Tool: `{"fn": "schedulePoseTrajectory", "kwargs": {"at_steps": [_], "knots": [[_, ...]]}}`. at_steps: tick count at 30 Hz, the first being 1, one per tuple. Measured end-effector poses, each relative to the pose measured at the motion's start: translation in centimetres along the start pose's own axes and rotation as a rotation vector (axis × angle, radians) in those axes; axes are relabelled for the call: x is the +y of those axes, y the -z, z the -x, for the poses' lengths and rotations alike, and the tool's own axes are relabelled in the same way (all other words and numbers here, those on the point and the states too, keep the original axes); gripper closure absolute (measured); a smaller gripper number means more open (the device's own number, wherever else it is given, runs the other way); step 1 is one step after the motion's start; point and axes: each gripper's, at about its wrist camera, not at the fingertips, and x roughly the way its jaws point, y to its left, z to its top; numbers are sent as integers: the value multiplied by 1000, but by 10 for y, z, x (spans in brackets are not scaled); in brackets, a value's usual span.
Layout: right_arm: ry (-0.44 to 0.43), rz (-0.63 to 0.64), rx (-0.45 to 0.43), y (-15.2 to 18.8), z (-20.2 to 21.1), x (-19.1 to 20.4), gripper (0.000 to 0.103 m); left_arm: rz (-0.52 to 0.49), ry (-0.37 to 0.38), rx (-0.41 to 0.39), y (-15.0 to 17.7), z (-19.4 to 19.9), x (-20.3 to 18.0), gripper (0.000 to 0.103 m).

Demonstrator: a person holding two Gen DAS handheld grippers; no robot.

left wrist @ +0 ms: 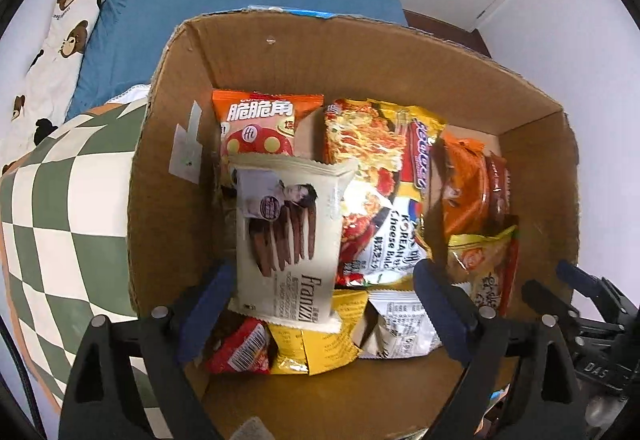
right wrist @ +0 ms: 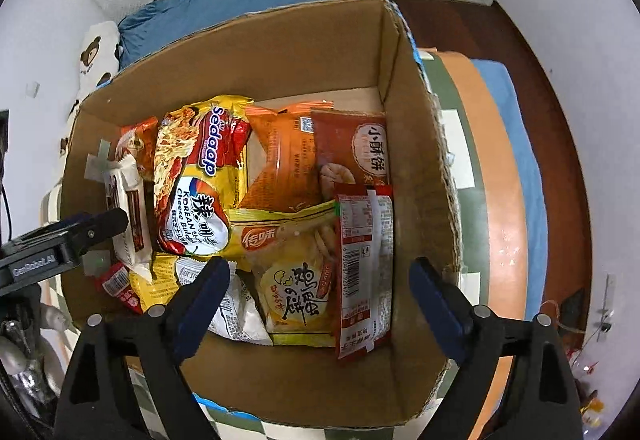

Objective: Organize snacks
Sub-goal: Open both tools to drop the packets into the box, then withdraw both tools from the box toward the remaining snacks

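Snacks (right wrist: 208, 176) – ten-odd packets – one box (right wrist: 424, 224)

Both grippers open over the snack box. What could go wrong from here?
1. The Franzzi pack lies loosely on other packets between the left gripper fingers; lifting out may snag it.
2. The red packet leans against the cardboard box wall under the right gripper and may topple.

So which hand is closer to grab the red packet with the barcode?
Probably right. The right tool hangs open just above the red packet, by the cardboard box's right wall. The left tool sits open over the Franzzi packet.
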Motion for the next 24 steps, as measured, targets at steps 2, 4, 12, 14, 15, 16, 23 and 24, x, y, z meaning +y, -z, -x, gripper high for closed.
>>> {"fn": "schedulePoseTrajectory", "kwargs": {"at_steps": [2,4,12,14,15,16,23,24], "knots": [[-3,-2,5,1,-1,1,10,-8,-13,-18,4,4,-3,11],[-6,-7,7,3,-3,2,10,-20,-17,-35,9,9,-6,11],[21,3,-43,14,5,4,10,-43,-65,-132,28,28,-15,11],[20,8,-52,17,9,6,10,-47,-75,-150,32,33,-17,11],[23,10,-59,19,11,6,10,-49,-77,-156,34,35,-18,11],[28,12,-67,21,13,7,10,-49,-77,-163,36,38,-18,11],[45,34,-143,37,40,12,10,-59,-94,-252,56,67,-26,11],[44,36,-156,40,45,13,10,-58,-96,-268,60,71,-27,11]]}}
